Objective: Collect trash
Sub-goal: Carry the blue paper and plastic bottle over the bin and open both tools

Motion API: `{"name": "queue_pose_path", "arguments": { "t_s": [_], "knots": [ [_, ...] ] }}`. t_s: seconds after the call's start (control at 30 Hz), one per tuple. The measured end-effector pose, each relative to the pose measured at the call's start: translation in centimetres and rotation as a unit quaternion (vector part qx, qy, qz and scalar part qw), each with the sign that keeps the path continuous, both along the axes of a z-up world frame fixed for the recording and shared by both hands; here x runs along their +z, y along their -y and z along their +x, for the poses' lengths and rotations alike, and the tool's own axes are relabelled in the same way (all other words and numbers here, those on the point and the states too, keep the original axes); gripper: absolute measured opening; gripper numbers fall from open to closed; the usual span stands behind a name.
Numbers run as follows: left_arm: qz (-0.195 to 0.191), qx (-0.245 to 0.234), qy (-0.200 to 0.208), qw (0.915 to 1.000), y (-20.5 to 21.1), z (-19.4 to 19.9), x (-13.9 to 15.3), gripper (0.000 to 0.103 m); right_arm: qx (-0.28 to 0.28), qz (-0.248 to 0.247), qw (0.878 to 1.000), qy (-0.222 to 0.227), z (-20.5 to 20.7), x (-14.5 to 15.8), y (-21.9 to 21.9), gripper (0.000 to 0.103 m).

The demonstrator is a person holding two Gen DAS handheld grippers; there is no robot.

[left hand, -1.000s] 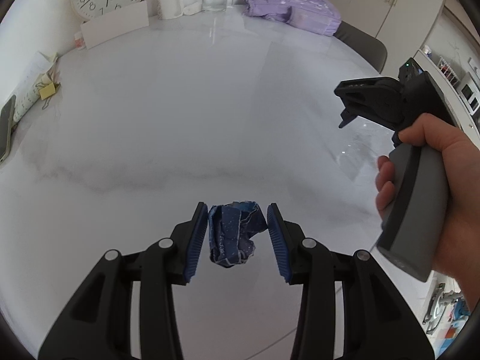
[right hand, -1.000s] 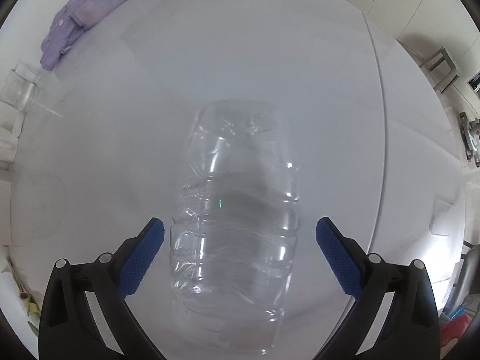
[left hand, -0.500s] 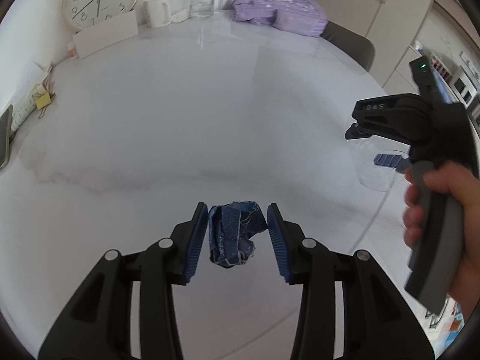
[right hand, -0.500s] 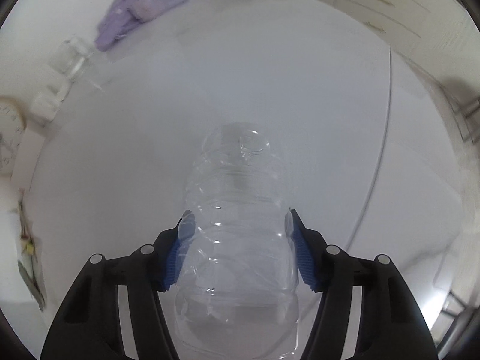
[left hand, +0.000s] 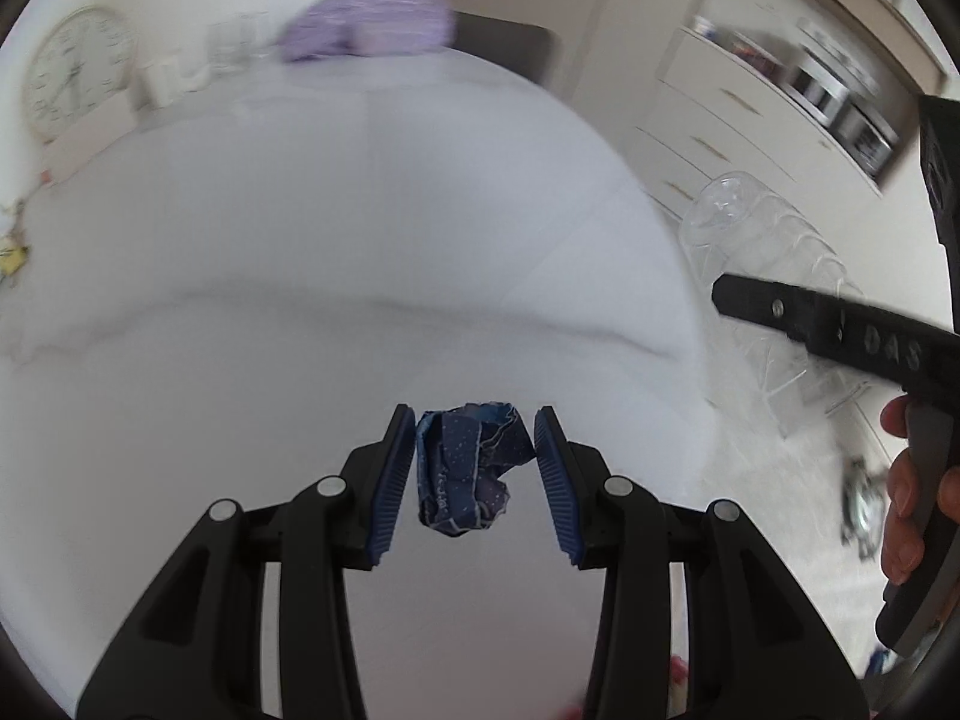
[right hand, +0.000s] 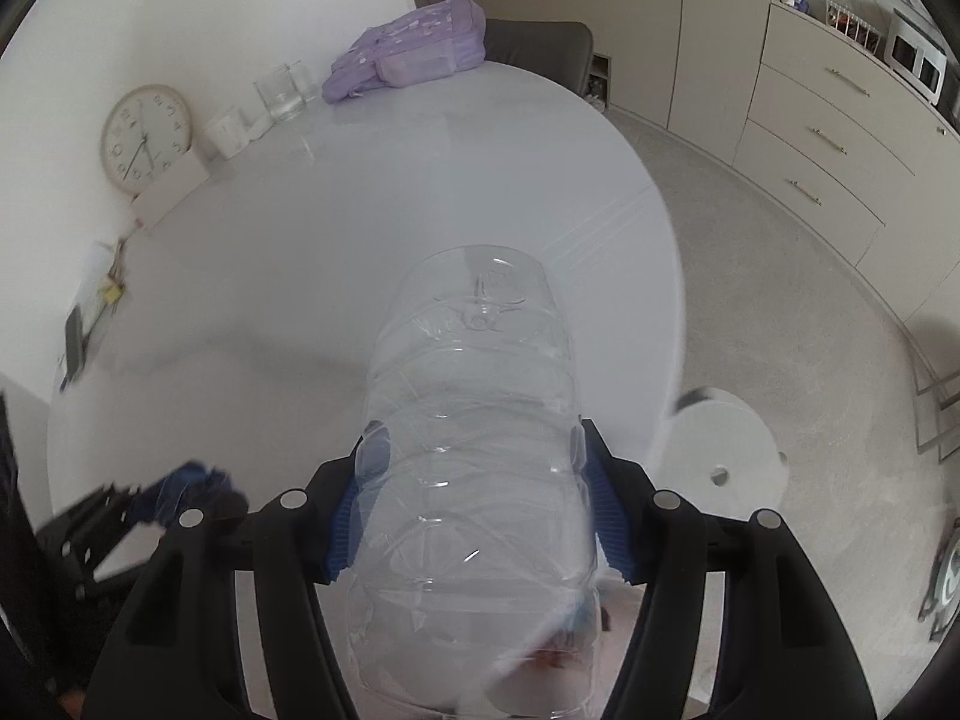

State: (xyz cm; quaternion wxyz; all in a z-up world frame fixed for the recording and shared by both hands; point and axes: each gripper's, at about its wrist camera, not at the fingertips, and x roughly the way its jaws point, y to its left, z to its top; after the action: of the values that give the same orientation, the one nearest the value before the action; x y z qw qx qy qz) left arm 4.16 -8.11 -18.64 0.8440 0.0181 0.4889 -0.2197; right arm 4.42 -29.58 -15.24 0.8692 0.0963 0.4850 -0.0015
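The left gripper (left hand: 475,468) pinches a crumpled blue wrapper (left hand: 471,468); the right gripper (right hand: 477,507) clamps a clear plastic bottle (right hand: 474,420). Both hang above the white table (right hand: 300,276). Farther stand a clock (right hand: 146,138), a purple bag (right hand: 408,48) and beige drawers (right hand: 840,138).
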Motion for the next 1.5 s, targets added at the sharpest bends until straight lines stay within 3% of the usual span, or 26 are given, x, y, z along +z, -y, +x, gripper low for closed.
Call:
{"name": "queue_pose_path", "arguments": {
  "t_s": [0.13, 0.4, 0.5, 0.7, 0.77, 0.83, 0.93, 1.0, 1.2, 1.3, 1.5],
  "knots": [
    [-0.005, -0.044, -0.018, 0.9989, 5.2, -4.4, -0.3, 0.04, 0.014, -0.008, 1.0, -0.014, -6.2, -0.6, 4.6, 0.064],
    [0.04, -0.132, -0.047, 0.9894, 14.8, -12.2, -3.6, 0.04, 0.014, -0.002, 0.999, -0.035, -15.6, -3.6, 12.1, 0.064],
    [0.066, -0.16, -0.059, 0.9831, 17.3, -14.3, -6.1, 0.04, 0.005, 0.005, 0.999, -0.038, -17.3, -4.6, 13.6, 0.064],
    [0.12, -0.192, -0.082, 0.9705, 20.5, -16.1, -14.1, 0.041, -0.014, 0.017, 0.998, -0.053, -19.6, -6.1, 16.0, 0.064],
    [0.135, -0.196, -0.099, 0.9662, 21.2, -15.8, -16.8, 0.05, -0.017, 0.021, 0.998, -0.06, -20.2, -6.7, 16.5, 0.064],
    [0.145, -0.205, -0.106, 0.9621, 21.5, -15.7, -17.7, 0.055, -0.019, 0.022, 0.997, -0.065, -20.5, -7.0, 16.9, 0.064],
    [0.14, -0.214, -0.091, 0.9626, 21.3, -16.0, -16.6, 0.073, -0.018, 0.025, 0.997, -0.068, -20.6, -7.3, 16.8, 0.064],
    [0.132, -0.212, -0.079, 0.9651, 21.0, -16.4, -15.2, 0.079, -0.016, 0.031, 0.997, -0.068, -20.6, -7.5, 16.9, 0.064],
    [0.116, -0.179, -0.087, 0.9732, 19.9, -15.7, -10.6, 0.081, 0.005, 0.037, 0.998, -0.055, -20.0, -7.1, 16.4, 0.064],
    [0.101, -0.166, -0.065, 0.9787, 18.7, -15.8, -7.3, 0.091, 0.019, 0.04, 0.998, -0.051, -19.5, -7.6, 16.0, 0.064],
    [0.105, -0.129, -0.026, 0.9858, 15.4, -16.2, -2.7, 0.095, 0.078, 0.051, 0.993, -0.075, -17.7, -12.5, 13.4, 0.064]
  ]
}}
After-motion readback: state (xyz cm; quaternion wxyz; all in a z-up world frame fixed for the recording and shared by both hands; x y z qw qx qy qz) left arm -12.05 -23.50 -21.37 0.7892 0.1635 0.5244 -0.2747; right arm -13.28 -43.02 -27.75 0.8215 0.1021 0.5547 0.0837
